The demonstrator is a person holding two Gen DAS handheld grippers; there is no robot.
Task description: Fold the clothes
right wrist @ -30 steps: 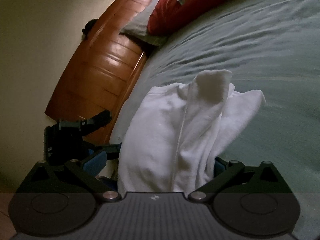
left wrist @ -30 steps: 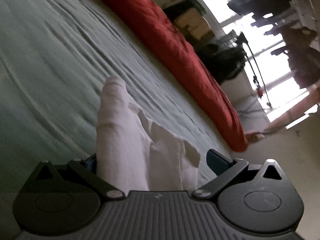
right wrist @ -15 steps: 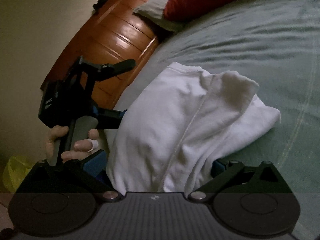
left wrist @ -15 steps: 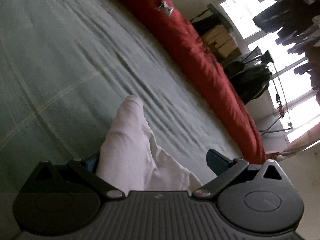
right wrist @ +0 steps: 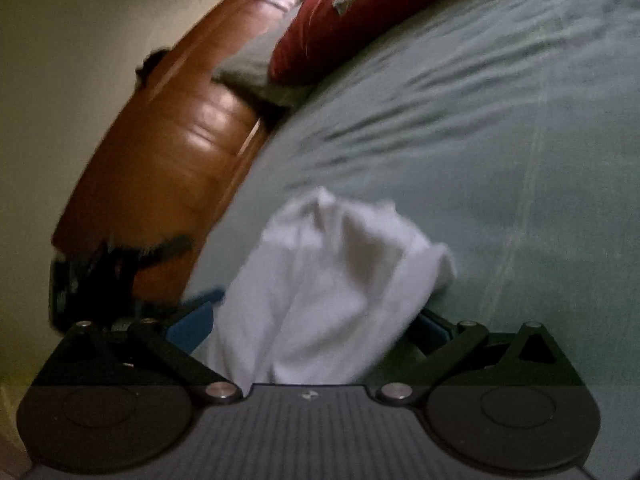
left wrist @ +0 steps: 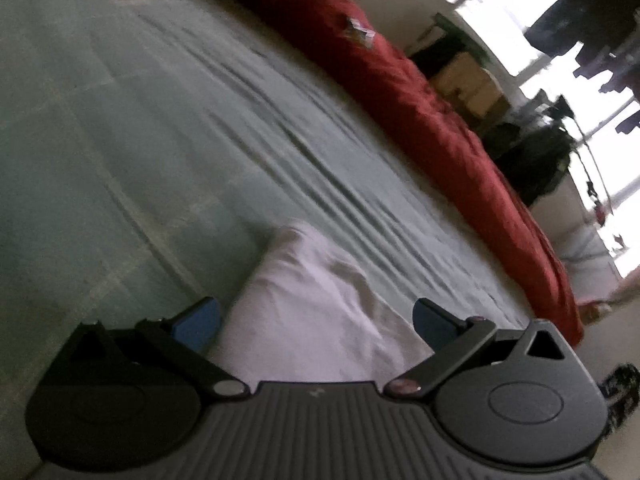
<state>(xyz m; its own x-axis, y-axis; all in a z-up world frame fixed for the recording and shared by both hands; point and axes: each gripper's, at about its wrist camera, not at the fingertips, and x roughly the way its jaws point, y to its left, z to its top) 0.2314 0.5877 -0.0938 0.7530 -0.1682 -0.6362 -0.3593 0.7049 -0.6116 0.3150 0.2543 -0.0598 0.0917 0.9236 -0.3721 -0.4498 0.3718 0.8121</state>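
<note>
White cloth [right wrist: 332, 292] was bunched on the green bed [right wrist: 500, 152]; L gripper [left wrist: 316, 322] & R gripper [right wrist: 316, 328] were spread wide around it, nothing pinched

White garment [right wrist: 332, 288] sits bunched on the grey-green bed [right wrist: 500, 140], a soft, thick-looking cloth heaped in loose folds. In the right wrist view it rises to a rumpled peak, with a rounded lobe sagging toward the open middle of the bed and a long crease running down its front. From the left wrist view the garment [left wrist: 316, 320] narrows to a blunt rolled end pointing across the bed. It lies near the bed's edge, blurred at its outline.
</note>
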